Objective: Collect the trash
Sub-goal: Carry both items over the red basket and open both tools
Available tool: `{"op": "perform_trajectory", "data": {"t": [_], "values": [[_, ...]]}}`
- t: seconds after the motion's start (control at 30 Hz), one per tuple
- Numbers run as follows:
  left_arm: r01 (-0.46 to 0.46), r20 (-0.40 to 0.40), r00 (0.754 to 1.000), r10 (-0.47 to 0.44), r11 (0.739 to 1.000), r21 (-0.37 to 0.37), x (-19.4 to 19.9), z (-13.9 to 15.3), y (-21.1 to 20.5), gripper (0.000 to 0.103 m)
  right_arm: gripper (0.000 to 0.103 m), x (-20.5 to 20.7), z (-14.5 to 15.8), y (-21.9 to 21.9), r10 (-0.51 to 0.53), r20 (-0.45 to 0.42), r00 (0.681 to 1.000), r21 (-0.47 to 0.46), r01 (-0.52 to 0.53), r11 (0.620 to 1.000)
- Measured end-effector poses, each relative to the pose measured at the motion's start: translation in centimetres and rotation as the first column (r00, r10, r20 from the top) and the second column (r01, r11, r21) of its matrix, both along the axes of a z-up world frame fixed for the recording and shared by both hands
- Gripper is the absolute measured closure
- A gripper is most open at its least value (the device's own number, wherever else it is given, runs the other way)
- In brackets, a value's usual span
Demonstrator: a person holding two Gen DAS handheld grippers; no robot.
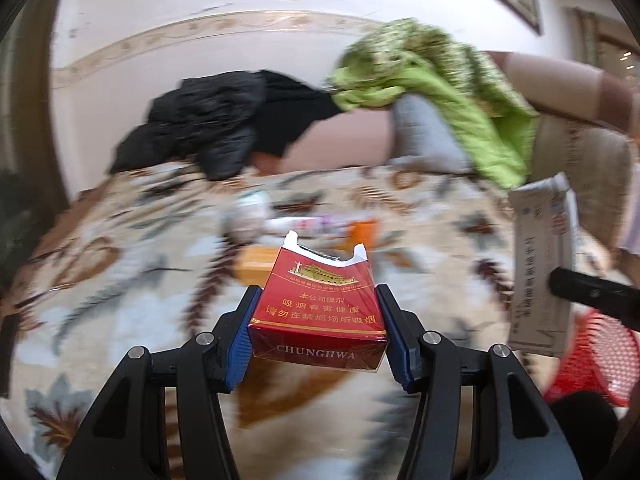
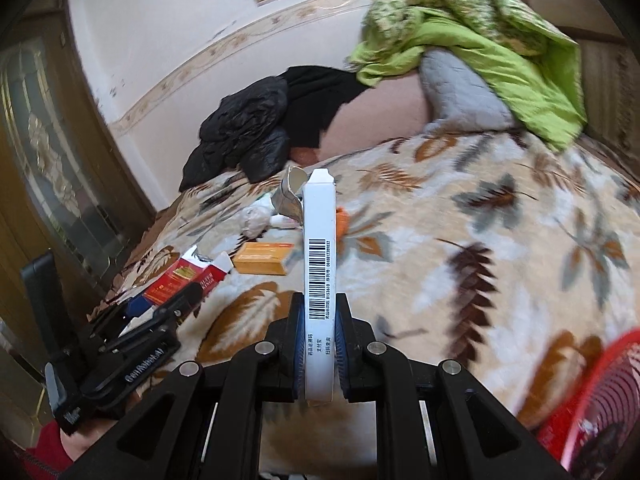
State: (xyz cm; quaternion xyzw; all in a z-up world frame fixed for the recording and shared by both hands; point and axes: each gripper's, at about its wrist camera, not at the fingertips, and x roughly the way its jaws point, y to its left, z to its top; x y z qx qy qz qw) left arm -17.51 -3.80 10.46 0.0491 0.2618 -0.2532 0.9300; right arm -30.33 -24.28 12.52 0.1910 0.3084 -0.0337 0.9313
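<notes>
Above the bed (image 2: 460, 240), with its leaf-patterned blanket, we hold both pieces of trash clear of the covers. Our left hand-held gripper (image 1: 316, 316) is clamped on a red cigarette pack (image 1: 320, 304), its blue pads pressed to the two narrow sides and its torn top pointing away from us. Our right hand-held gripper (image 2: 318, 320) is squeezed tight on a thin white box (image 2: 319, 264), held edge-on with the barcode facing up.

Out in the middle of the bed more litter lies close together: an orange box (image 2: 262, 258), a crumpled white wrapper (image 2: 256, 220), a torn paper cup (image 2: 290, 198) and something small and orange (image 2: 342, 220) partly hidden behind the white box. Toward the head of the bed a black jacket (image 2: 248, 128) is heaped near the wall-side edge, and a green quilt (image 2: 472, 40) drapes over a grey pillow (image 2: 460, 92); both are well apart from what we grip.

At the near right corner of the bed a red mesh basket (image 2: 592, 396) shows only in part, just beside the right hand-held gripper, with nothing between the two.
</notes>
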Motion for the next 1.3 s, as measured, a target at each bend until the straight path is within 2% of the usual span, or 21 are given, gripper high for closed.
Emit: {"op": "perform_trajectory", "data": {"t": [0.13,0.2,0.3,0.43,0.53,0.73,0.77,0.8,0.93,1.1,1.3], "values": [[0.129,0.002,0.992,-0.129,0.992,-0.015,-2.8,1.2,-3.2,0.048,0.089,-4.5,0.9,-4.3,-0.096,0.003,0.995,0.037,0.096,0.995],[0.203,0.007,0.979,-0.203,0.979,-0.018,-4.4,1.9,-5.3,0.048,0.089,-7.2,1.4,-7.0,-0.168,0.001,0.986,0.041,0.168,0.985],[0.323,-0.002,0.947,-0.323,0.946,-0.015,-6.8,2.7,-9.2,0.048,0.089,-10.9,1.5,-10.0,-0.265,-0.013,0.964,0.028,0.265,0.964],[0.470,-0.029,0.882,-0.470,0.883,-0.007,-9.9,2.9,-14.5,0.048,0.089,-14.9,1.2,-13.0,-0.367,-0.047,0.929,-0.012,0.367,0.930],[0.570,-0.078,0.818,-0.569,0.822,-0.020,-12.1,2.9,-18.7,0.048,0.089,-17.3,0.3,-15.0,-0.422,-0.083,0.903,-0.017,0.422,0.906],[0.684,-0.200,0.703,-0.682,0.726,-0.074,-14.3,1.5,-25.4,0.047,0.087,-19.6,-1.8,-17.5,-0.488,-0.153,0.859,-0.028,0.490,0.871],[0.696,-0.222,0.687,-0.692,0.714,-0.075,-14.5,1.1,-26.3,0.046,0.080,-19.9,-2.2,-18.0,-0.496,-0.172,0.851,-0.021,0.500,0.866],[0.699,-0.237,0.680,-0.693,0.711,-0.073,-14.6,0.9,-26.8,0.046,0.071,-20.2,-2.5,-18.4,-0.503,-0.185,0.845,-0.013,0.509,0.860],[0.692,-0.260,0.678,-0.688,0.716,-0.093,-14.1,0.6,-26.6,0.043,0.068,-21.0,-2.6,-18.9,-0.532,-0.182,0.827,-0.032,0.535,0.844],[0.629,-0.223,0.744,-0.630,0.773,-0.086,-12.3,1.5,-24.0,0.036,0.068,-19.7,-2.0,-18.4,-0.503,-0.164,0.849,-0.003,0.509,0.861],[0.537,-0.207,0.820,-0.534,0.842,-0.048,-9.0,2.0,-18.9,0.035,0.068,-15.4,-1.3,-15.6,-0.400,-0.144,0.905,-0.003,0.404,0.915]]}}
